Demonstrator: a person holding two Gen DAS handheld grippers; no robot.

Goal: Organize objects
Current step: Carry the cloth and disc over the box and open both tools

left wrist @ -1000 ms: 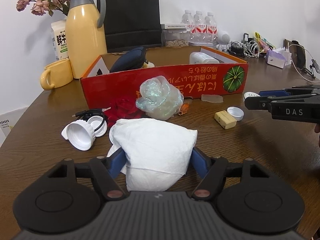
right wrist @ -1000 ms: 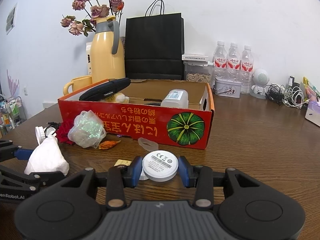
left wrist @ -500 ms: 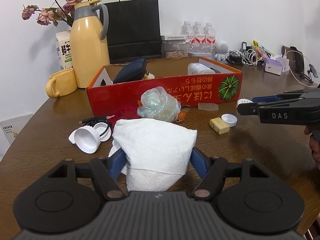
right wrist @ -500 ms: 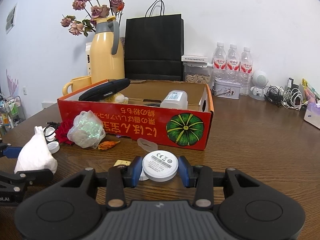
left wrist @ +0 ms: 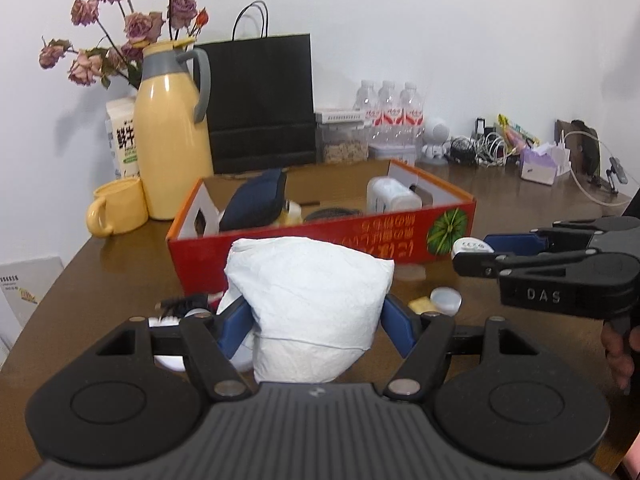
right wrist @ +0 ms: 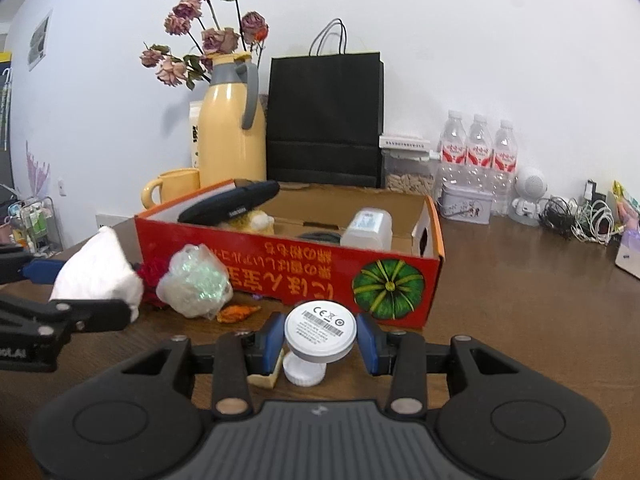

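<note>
You work over a brown wooden table that runs back to a white wall. Ahead of both tongs, along that wall, stand a black paper bag, a yellow thermos jug with dried roses behind it, a yellow mug and three water bottles. A tangle of cables lies far to the right.

Directly ahead of both tongs sits the red cardboard box, open at the top. Inside it you see a dark case leaning on the left rim and a white container toward the right end.

Your left gripper is clamped on a crumpled white tissue wad, which bulges above and ahead of the blue pads. The wad is lifted clear of the table, just in front of the box's near wall.

Your right gripper is closed on a round white disc, its labelled face toward the camera. The disc is held above the table, near the pumpkin print at the box's right end.

Between the two tongs, against the box front, lie a clear plastic wad, a red item and an orange scrap. Below the right gripper's pads rest a small white cap and a pale yellow block.
</note>
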